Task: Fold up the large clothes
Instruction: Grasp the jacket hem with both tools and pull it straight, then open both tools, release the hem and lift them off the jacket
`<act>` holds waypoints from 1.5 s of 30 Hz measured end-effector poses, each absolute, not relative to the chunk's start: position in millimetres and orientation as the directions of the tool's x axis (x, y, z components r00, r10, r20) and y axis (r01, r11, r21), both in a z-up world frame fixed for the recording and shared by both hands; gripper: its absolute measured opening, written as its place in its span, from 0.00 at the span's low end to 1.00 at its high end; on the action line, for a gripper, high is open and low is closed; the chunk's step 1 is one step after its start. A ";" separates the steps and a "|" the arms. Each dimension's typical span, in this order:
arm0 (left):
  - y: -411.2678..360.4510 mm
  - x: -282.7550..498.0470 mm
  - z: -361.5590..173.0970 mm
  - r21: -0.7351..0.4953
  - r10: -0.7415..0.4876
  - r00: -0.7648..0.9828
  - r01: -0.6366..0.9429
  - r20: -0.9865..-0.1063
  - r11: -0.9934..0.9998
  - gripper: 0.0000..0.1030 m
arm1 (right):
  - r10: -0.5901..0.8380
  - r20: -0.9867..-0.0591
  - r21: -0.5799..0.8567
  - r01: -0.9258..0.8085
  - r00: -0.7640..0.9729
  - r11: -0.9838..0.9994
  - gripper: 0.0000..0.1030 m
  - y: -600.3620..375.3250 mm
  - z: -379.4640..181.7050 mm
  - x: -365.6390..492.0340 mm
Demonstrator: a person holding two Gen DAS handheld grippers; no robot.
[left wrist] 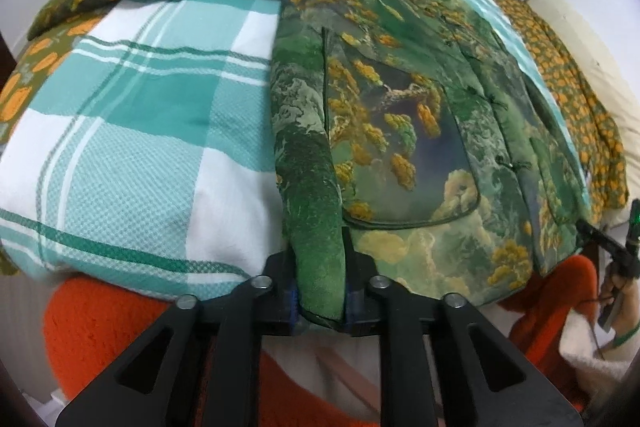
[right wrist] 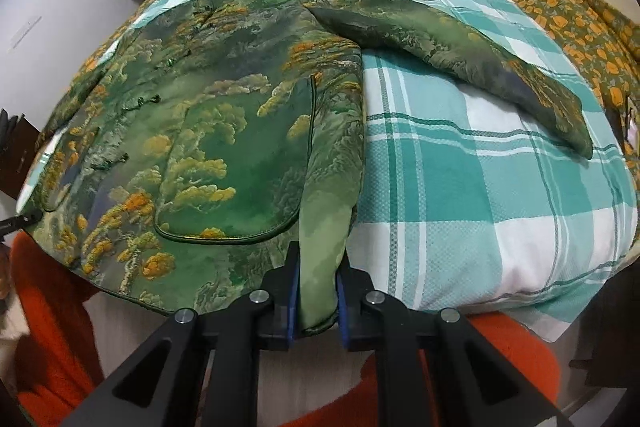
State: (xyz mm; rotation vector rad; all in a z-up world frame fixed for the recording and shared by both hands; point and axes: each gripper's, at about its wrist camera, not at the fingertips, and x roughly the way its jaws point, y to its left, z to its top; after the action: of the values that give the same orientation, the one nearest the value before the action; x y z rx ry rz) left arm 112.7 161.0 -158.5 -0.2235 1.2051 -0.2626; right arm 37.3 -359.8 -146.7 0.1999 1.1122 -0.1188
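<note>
Both hem corners of jacket (left wrist: pixel 384 131), flat at bed (left wrist: pixel 132 131) near edge, pinched by left hand-held gripper (left wrist: pixel 320 303) and right hand-held gripper (right wrist: pixel 316 307); lift evenly, fold hem toward collar, keep edges aligned.

Both grippers point steeply down at the jacket's (left wrist: pixel 384 115) near hem. The left gripper (left wrist: pixel 320 303) pinches one bottom corner between its blue pads, and the right gripper (right wrist: pixel 316 307) pinches the other corner likewise.
</note>
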 end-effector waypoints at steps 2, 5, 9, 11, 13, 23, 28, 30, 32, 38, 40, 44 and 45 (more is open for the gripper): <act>158.8 112.5 -150.1 -0.276 -0.286 0.367 0.083 -0.885 0.958 0.36 | -0.006 -0.897 0.103 0.223 0.442 0.969 0.23 -360.8 -147.4 40.3; 160.1 108.1 -129.2 -0.245 -0.258 0.434 0.086 -0.863 0.966 0.63 | -0.019 -0.882 0.107 0.241 0.470 0.965 0.47 -360.4 -140.4 39.3; 159.2 97.1 -87.9 -0.173 -0.179 0.574 0.066 -0.799 0.983 0.93 | -0.091 -0.854 0.057 0.266 0.512 0.962 0.49 -354.7 -119.7 28.7; 155.2 89.6 -71.0 -0.141 -0.149 0.648 0.065 -0.747 0.988 0.96 | -0.116 -0.829 0.043 0.269 0.546 0.962 0.50 -347.9 -106.3 24.8; 152.7 81.9 -57.6 -0.123 -0.131 0.717 0.064 -0.685 0.990 0.97 | -0.121 -0.807 0.044 0.262 0.579 0.964 0.58 -339.5 -93.5 25.4; 113.6 101.0 -59.7 -0.208 -0.264 0.684 0.165 -0.680 0.964 0.98 | -0.059 -0.753 0.063 0.162 0.655 0.985 0.78 -295.1 -71.1 30.7; 97.7 93.7 -80.1 -0.319 -0.346 0.614 0.158 -0.709 0.934 0.97 | -0.026 -0.734 0.087 0.132 0.679 0.987 0.79 -291.7 -71.6 25.0; 91.7 89.6 -84.4 -0.325 -0.361 0.609 0.175 -0.706 0.930 0.97 | -0.018 -0.726 0.078 0.108 0.687 0.991 0.80 -288.0 -72.5 23.1; 88.1 86.7 -83.6 -0.302 -0.345 0.626 0.179 -0.699 0.936 0.98 | -0.026 -0.724 0.028 0.067 0.689 0.997 0.80 -278.0 -75.9 21.8; 79.8 82.2 -67.6 -0.188 -0.300 0.684 0.235 -0.665 0.954 0.99 | -0.012 -0.705 -0.042 -0.024 0.710 0.999 0.80 -252.6 -80.3 19.8; 80.0 82.0 -63.9 -0.175 -0.300 0.696 0.247 -0.652 0.953 0.99 | 0.006 -0.698 -0.042 -0.049 0.716 0.998 0.80 -245.2 -80.3 19.6; 78.2 83.7 -61.0 -0.172 -0.301 0.709 0.250 -0.638 0.953 0.99 | 0.029 -0.712 -0.055 -0.096 0.702 0.994 0.80 -228.4 -84.9 22.6; 77.0 84.4 -62.0 -0.165 -0.290 0.712 0.241 -0.639 0.956 0.99 | 0.031 -0.719 -0.063 -0.110 0.695 0.992 0.80 -223.8 -87.1 23.5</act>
State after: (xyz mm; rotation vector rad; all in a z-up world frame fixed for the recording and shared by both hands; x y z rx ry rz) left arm 84.4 77.0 -62.0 -0.0708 0.7205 -0.2947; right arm 23.5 -223.8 -87.1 -0.1038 0.7994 0.0791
